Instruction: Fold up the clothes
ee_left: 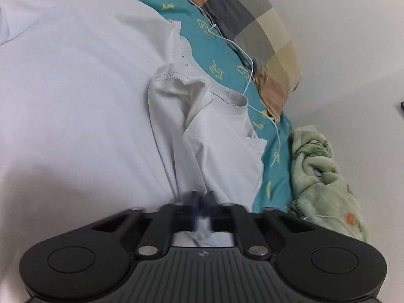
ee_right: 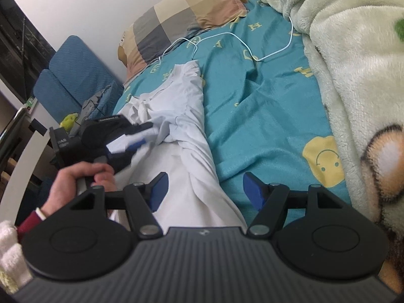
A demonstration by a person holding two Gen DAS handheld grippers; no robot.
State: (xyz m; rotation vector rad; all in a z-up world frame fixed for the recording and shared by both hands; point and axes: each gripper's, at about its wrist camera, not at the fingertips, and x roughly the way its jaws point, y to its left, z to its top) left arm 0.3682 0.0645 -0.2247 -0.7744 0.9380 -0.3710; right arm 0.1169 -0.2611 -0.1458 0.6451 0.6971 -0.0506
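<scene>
Left hand-held gripper (ee_left: pixel 202 205) first: from my seat I see its blue pads pinched together on a fold of the white T-shirt (ee_left: pixel 83 80), though motion blur smears the tips in the left wrist view. In the right wrist view I can pick out that same unit, gripped in the person's left hand (ee_right: pixel 75 179), with white cloth clamped between its fingers. My right hand-held gripper (ee_right: pixel 204 193) stands wide, its blue pads (ee_right: pixel 159 190) well apart and nothing between them; it hovers over the lower stretch of the shirt, the left pad above the cloth and the right one above the teal bed sheet (ee_right: pixel 265 106).

I see the T-shirt lying on the bed along the sheet's left side, bunched and creased where it is pinched, with its collar end reaching toward the checked pillow (ee_right: pixel 181 17). A thin white cable (ee_right: pixel 240 38) loops across the sheet between the pillow and the fleece blanket (ee_right: pixel 353 63), which is heaped along the sheet's right edge. Beside the bed, past the pillow, I can make out a blue chair (ee_right: pixel 73 73).
</scene>
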